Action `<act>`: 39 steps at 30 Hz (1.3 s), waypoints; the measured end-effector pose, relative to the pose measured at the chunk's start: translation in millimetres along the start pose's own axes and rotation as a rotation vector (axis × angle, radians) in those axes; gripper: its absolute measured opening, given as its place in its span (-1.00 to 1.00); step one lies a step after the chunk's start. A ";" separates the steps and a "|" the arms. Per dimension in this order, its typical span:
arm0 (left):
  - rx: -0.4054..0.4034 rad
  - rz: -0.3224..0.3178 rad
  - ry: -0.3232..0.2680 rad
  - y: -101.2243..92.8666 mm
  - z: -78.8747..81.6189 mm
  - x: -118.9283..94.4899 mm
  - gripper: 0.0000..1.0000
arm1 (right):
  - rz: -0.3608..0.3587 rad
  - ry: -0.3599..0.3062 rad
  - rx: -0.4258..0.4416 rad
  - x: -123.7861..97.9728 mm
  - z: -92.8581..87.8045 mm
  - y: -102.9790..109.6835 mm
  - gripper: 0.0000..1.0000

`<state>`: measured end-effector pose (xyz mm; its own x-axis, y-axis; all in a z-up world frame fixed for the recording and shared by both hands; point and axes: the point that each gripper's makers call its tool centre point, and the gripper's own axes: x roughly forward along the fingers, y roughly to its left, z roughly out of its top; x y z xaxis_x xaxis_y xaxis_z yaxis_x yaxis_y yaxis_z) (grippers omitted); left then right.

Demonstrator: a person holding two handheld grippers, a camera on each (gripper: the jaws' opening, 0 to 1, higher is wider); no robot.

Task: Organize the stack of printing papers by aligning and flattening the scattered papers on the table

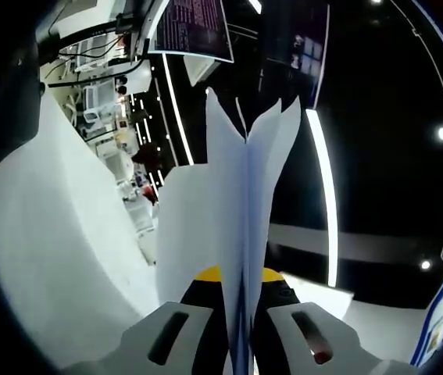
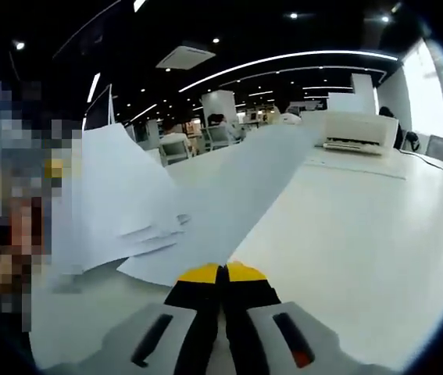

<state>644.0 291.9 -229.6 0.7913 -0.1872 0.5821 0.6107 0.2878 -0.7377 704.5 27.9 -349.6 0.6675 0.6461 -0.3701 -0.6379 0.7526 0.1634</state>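
In the left gripper view, the left gripper (image 1: 241, 301) has its jaws clamped on the edge of several printing papers (image 1: 241, 203), which stand up edge-on between them and fan apart at the top. Holding them lifted like this probably lets the loose sheets hang together so their edges can be squared. In the right gripper view, the right gripper (image 2: 223, 285) has its jaws pressed together on the near edge of a sheet (image 2: 229, 211) that slopes away over the white surface (image 2: 362, 234), with more sheets sagging to its left. This view adds the surface itself and a white printer (image 2: 362, 133) far back.
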 end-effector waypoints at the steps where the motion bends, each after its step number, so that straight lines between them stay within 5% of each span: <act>1: -0.001 0.000 0.000 0.0 0.1 0.0 -0.86 | 0.004 -0.008 0.013 -0.6 1.4 -0.1 -1.00; 18: 0.002 0.007 0.003 1.1 -0.1 0.0 -0.86 | 0.008 -0.074 0.102 -9.0 10.4 -3.4 -1.00; 26: 0.004 0.010 0.002 0.1 -0.4 -0.4 -0.86 | 0.023 -0.155 0.138 -18.8 22.4 -4.5 -1.00; 39: 0.007 0.015 0.006 1.8 0.2 0.2 -0.86 | 0.011 -0.203 0.112 -27.3 28.6 -2.6 -1.00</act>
<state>645.2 292.6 -230.7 0.8008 -0.1878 0.5687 0.5982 0.2971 -0.7442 698.9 12.0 -313.7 0.7319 0.6578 -0.1778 -0.6061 0.7477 0.2714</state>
